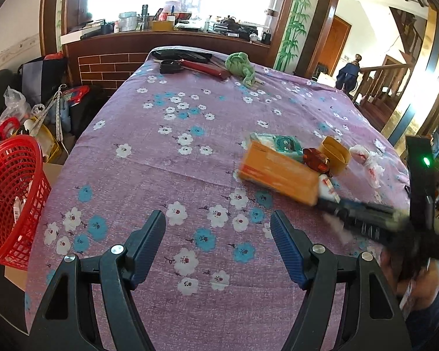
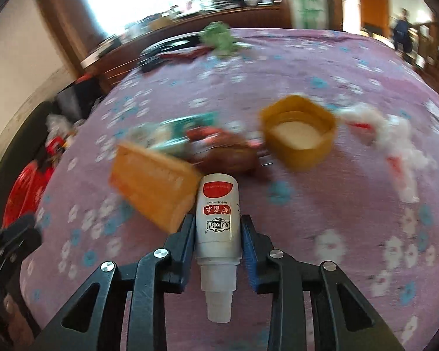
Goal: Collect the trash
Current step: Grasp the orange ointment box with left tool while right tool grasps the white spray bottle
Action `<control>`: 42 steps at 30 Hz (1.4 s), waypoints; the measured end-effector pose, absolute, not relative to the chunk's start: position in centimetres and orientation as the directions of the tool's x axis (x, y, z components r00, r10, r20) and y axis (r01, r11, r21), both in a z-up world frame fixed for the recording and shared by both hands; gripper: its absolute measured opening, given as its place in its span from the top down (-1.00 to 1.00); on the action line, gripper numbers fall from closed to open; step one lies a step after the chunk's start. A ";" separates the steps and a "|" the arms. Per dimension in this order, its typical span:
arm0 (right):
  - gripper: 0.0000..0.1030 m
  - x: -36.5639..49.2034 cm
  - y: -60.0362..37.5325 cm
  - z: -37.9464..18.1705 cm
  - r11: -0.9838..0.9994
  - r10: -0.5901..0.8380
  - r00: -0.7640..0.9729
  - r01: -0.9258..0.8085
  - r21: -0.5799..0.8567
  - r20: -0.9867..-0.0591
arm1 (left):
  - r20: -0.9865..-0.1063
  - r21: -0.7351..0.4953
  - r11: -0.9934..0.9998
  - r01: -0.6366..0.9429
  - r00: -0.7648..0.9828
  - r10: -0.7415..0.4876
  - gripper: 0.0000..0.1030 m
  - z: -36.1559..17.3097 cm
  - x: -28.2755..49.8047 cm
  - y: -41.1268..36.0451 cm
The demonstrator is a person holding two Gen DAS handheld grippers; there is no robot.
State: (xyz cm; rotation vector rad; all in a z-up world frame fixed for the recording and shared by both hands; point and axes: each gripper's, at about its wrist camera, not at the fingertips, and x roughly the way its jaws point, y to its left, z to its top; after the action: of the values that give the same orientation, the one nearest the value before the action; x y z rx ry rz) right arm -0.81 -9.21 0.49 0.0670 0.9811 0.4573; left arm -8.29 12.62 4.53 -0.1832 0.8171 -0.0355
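Note:
My right gripper (image 2: 218,219) is shut on a white bottle (image 2: 218,213) with a red label, its cap end pointing back toward me. In the left wrist view the same bottle (image 1: 326,188) pokes out of the blurred right gripper (image 1: 354,219). Right beside the bottle lie an orange box (image 2: 152,181), a brown-red wrapper (image 2: 228,153), a yellow round tub (image 2: 300,131), a teal packet (image 1: 281,143) and a crumpled white bag (image 2: 395,146). My left gripper (image 1: 216,215) hangs open over bare floral cloth, with nothing between its fingers.
A red mesh basket (image 1: 11,201) stands off the table's left edge, above a cardboard box. The purple floral tablecloth (image 1: 161,152) covers the whole table. A green cloth (image 1: 240,64), a red tool and dark items lie at the far end. Clutter fills the floor at left.

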 end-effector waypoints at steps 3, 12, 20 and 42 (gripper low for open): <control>0.36 -2.8 -7.1 0.4 0.834 0.502 0.398 -0.457 0.308 -0.768 | -0.730 -0.182 0.982 -0.052 0.677 -0.099 -0.43 4.5 -7.9 12.8; 0.36 -4.1 -10.1 1.7 0.849 0.503 0.464 -0.422 0.317 -0.729 | -0.771 -0.253 0.964 -0.081 0.619 -0.150 -0.52 3.6 -5.1 13.3; 0.36 -3.4 -14.4 1.4 0.876 0.480 0.524 -0.322 0.359 -0.703 | -0.818 -0.222 0.966 -0.132 0.565 -0.110 -0.63 2.1 -1.2 10.4; 0.36 -4.4 -15.3 2.0 0.843 0.538 0.585 -0.374 0.386 -0.607 | -0.795 -0.100 0.986 -0.132 0.606 0.000 0.12 0.3 -0.1 9.1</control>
State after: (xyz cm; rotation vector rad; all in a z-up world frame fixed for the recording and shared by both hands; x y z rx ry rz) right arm -4.36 -15.29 2.03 0.2263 0.7816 0.5370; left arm -0.05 9.10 0.30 -0.1548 0.9172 0.0771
